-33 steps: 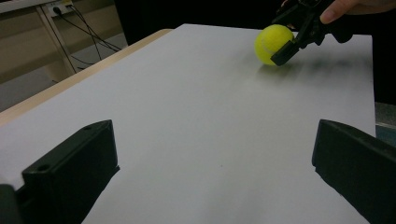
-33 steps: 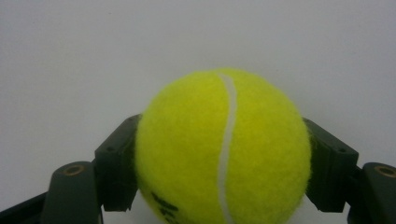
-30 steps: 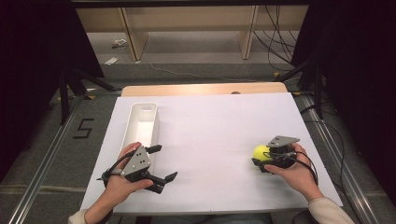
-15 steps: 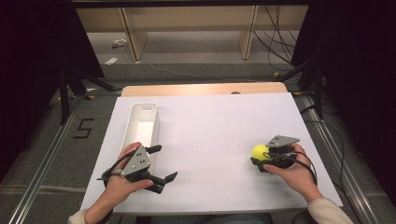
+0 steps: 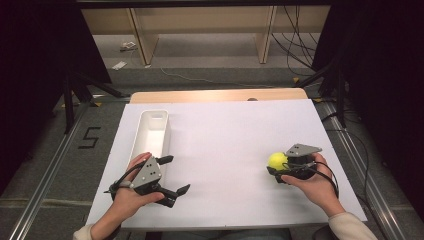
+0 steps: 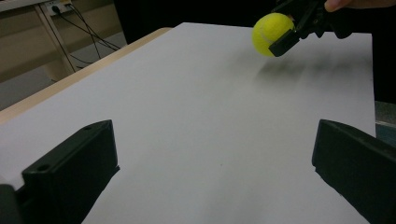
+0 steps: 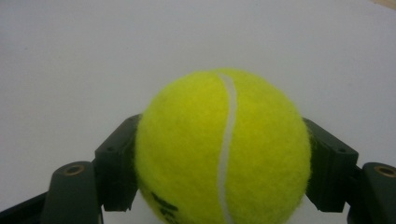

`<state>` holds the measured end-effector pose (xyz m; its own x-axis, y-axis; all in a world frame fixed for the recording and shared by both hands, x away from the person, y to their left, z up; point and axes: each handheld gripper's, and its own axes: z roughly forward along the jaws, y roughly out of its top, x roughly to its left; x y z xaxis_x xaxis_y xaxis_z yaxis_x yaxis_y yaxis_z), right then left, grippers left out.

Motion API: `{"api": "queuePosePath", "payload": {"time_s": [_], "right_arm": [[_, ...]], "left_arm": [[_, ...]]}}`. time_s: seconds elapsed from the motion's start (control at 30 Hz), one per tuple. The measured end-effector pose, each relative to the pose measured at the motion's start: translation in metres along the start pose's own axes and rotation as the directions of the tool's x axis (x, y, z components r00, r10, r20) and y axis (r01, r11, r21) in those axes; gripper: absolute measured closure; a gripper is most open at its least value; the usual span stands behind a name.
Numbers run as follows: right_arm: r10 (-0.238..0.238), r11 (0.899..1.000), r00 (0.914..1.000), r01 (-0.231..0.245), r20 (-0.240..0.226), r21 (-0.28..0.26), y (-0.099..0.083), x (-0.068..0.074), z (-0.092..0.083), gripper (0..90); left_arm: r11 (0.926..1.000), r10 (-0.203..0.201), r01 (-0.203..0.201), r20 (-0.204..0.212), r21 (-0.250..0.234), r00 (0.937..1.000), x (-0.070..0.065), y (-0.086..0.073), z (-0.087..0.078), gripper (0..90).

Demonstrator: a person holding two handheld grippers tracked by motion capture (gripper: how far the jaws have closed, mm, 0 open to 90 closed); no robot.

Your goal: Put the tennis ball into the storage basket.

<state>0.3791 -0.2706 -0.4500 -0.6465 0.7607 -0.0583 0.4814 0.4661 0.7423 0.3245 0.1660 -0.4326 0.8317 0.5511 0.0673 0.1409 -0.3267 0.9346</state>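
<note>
Right gripper clamps a fuzzy yellow-green tennis ball at the right of the white table; left gripper rests with its jaws spread wide and empty.

In the right gripper view the ball sits pinched between the two black jaws, its white seam running top to bottom. The left gripper view looks across the bare tabletop toward the ball, which casts a shadow on the surface below it. A long white plastic tray lies just beside the left hand, near the table's left edge.
</note>
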Motion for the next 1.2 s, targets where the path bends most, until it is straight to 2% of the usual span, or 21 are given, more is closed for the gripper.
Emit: {"api": "queuePosePath", "payload": {"time_s": [0.37,1.2], "right_arm": [[0.012,1.0,0.9999,-0.012,0.002,-0.02,0.003,0.001,-0.002,26.6],[0.0,0.997,0.9999,-0.001,-0.016,-0.079,0.012,0.006,-0.003,26.7]], "left_arm": [[1.0,0.0,0.0,0.001,0.0,1.0,0.0,0.0,0.0,0.0],[1.0,0.004,-0.004,0.005,0.003,1.0,-0.001,0.0,0.0,0.0]]}}
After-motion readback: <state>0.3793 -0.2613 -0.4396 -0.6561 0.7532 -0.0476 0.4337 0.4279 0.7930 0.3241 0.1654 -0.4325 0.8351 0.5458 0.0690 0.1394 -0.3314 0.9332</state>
